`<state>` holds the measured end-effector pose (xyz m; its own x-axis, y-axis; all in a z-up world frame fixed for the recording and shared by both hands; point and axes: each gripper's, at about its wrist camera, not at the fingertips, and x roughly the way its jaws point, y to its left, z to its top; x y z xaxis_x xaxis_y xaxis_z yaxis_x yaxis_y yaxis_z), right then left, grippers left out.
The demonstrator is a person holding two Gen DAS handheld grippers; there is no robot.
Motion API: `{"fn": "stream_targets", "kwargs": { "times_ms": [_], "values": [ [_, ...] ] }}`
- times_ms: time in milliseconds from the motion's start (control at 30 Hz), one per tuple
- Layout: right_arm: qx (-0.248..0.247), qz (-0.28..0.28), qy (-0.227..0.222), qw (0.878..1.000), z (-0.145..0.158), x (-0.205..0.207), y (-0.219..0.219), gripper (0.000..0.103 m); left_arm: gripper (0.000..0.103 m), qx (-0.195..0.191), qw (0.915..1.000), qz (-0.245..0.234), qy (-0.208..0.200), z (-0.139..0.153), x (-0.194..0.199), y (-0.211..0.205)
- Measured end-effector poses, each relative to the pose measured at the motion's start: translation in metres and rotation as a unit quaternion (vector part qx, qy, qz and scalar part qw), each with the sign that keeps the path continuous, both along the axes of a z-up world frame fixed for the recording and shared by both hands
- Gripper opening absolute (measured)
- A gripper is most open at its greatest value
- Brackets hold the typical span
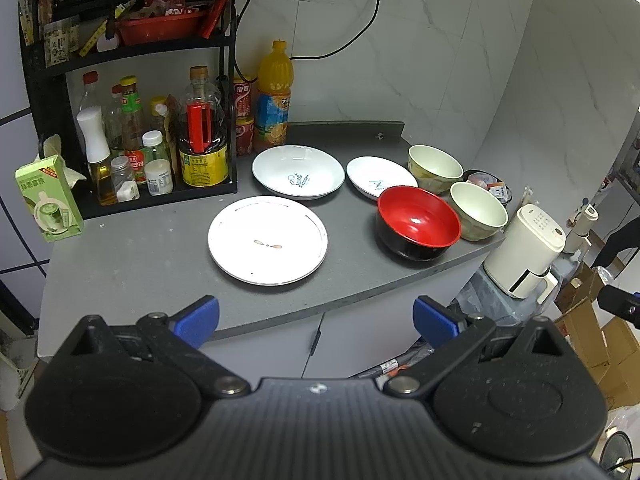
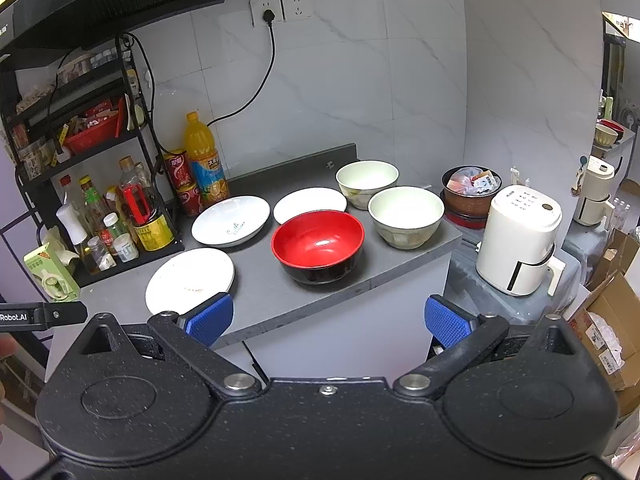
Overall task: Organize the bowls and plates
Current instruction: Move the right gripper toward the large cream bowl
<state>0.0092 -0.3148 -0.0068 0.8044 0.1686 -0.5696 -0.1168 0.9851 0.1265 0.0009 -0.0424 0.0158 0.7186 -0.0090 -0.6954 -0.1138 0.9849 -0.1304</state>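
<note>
On the grey counter lie a flat white plate at the front, a deep white plate behind it and a smaller white plate to the right. A red-and-black bowl and two cream bowls stand at the right end. The right wrist view shows the same plates, red bowl and cream bowls. My left gripper is open and empty, back from the counter's front edge. My right gripper is open and empty, before the red bowl.
A black rack of sauce bottles fills the counter's left back, with an orange juice bottle and red cans beside it. A green tissue box sits at the left edge. A white air fryer stands lower, right of the counter.
</note>
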Motion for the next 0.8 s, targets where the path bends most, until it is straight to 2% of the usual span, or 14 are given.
{"fn": "stream_targets", "kwargs": {
  "times_ms": [367, 800],
  "values": [
    [0.013, -0.018, 0.011, 1.0, -0.004, 0.016, -0.019, 0.103, 0.102, -0.001, 1.0, 0.0, 0.006, 0.003, 0.024, -0.013],
    [0.021, -0.039, -0.005, 0.999, -0.008, 0.041, -0.037, 0.103, 0.102, -0.001, 0.9997, -0.026, 0.003, 0.0, 0.066, -0.036]
  ]
}}
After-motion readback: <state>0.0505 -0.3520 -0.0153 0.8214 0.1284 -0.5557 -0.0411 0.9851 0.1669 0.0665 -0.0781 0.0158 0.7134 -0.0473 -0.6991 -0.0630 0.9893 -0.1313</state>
